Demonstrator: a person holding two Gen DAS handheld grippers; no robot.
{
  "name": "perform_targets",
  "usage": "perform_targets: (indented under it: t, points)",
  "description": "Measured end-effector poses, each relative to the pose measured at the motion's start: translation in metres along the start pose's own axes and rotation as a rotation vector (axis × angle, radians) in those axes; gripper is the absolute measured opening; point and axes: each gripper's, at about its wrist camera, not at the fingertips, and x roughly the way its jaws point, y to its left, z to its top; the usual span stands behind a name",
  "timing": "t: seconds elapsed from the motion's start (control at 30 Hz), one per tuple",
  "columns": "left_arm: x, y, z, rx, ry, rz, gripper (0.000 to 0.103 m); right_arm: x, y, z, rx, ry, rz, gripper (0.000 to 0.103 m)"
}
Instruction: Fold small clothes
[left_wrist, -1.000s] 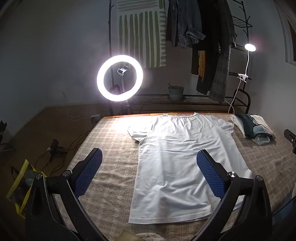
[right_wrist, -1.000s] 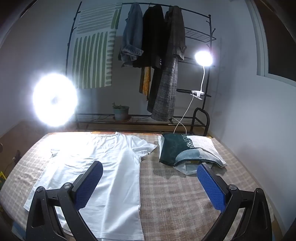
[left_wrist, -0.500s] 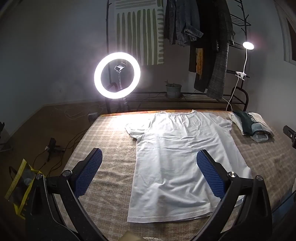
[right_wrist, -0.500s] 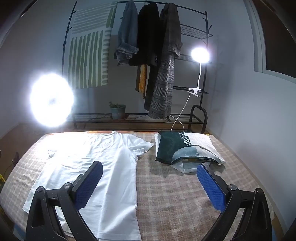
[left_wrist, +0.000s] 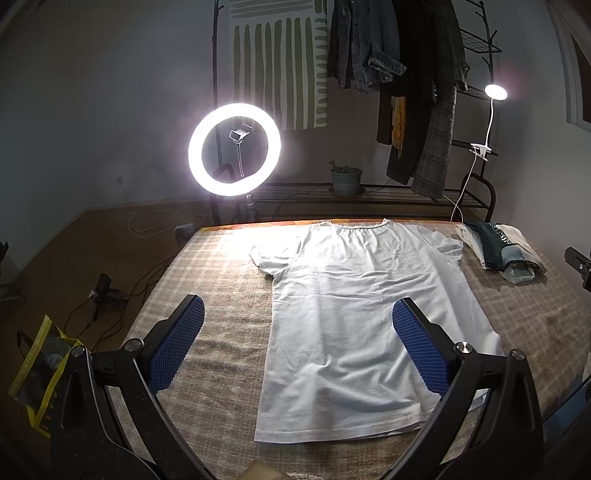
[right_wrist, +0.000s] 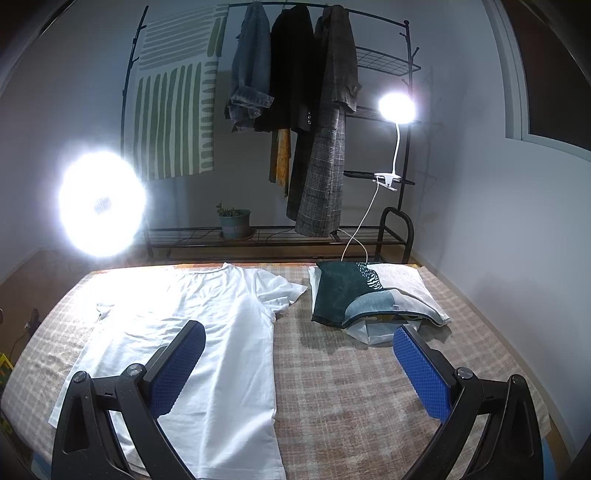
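A white T-shirt lies spread flat on the checked bed cover, collar toward the far edge. It shows in the right wrist view too, as the white T-shirt on the left half of the bed. My left gripper hovers open above the shirt's lower left part, blue pads wide apart, holding nothing. My right gripper is open as well, above the shirt's right edge and the bare cover beside it.
A pile of folded clothes sits at the far right of the bed. Beyond the bed stand a ring light, a clothes rack with hanging coats, a clip lamp and a potted plant. Cables and a yellow bag lie on the floor at left.
Both views have drifted slightly, so the shirt and folded pile sit a little differently in frame. The shirt itself has not moved and both grippers stay open.
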Motion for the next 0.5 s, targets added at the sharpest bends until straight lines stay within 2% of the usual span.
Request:
perform_targets:
  t: [0.5]
  points:
    - [0.0004,0.0065,-0.0018,-0.021,0.004,-0.001,0.103,-0.0008,0.0033,0.0011,-0.003,-0.001,-0.005,0.103]
